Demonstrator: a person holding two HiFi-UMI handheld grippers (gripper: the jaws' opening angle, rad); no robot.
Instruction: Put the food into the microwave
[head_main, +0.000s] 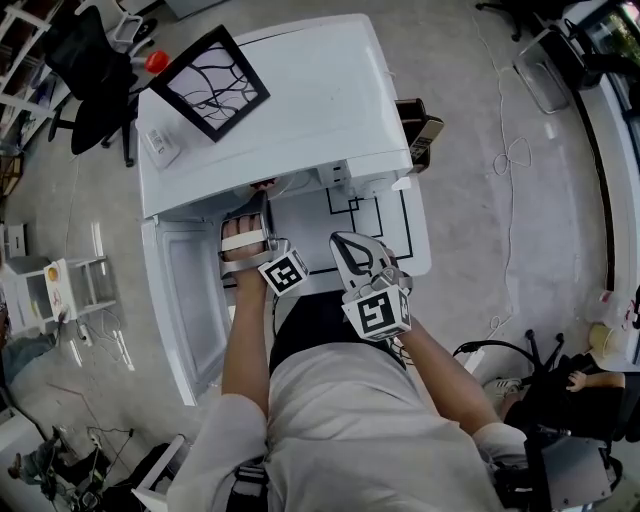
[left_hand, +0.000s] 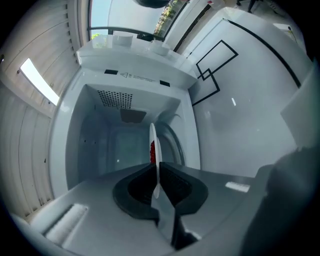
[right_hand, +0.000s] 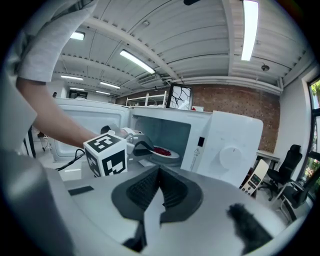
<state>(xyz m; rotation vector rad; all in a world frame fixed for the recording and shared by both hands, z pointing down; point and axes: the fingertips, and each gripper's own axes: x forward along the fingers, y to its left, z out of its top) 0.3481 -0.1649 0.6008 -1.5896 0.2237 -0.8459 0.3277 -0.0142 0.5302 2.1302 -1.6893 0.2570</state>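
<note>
A white microwave (head_main: 290, 100) stands on the table with its door (head_main: 185, 300) swung open to the left. My left gripper (head_main: 262, 200) is shut on the rim of a small white plate (right_hand: 167, 154) that carries red food (right_hand: 161, 150). It holds the plate at the mouth of the cavity (left_hand: 120, 145). In the left gripper view the plate (left_hand: 154, 145) shows edge-on between the pads. My right gripper (head_main: 352, 248) hangs just right of the left one, in front of the microwave. Its jaws meet with nothing between them (right_hand: 159, 175).
A black-framed picture (head_main: 210, 82) and a small white device (head_main: 160, 145) lie on the microwave's top. The white table (head_main: 385, 215) has black line marks. A dark gadget (head_main: 420, 130) sits at its right edge. An office chair (head_main: 95, 75) stands on the floor at the far left.
</note>
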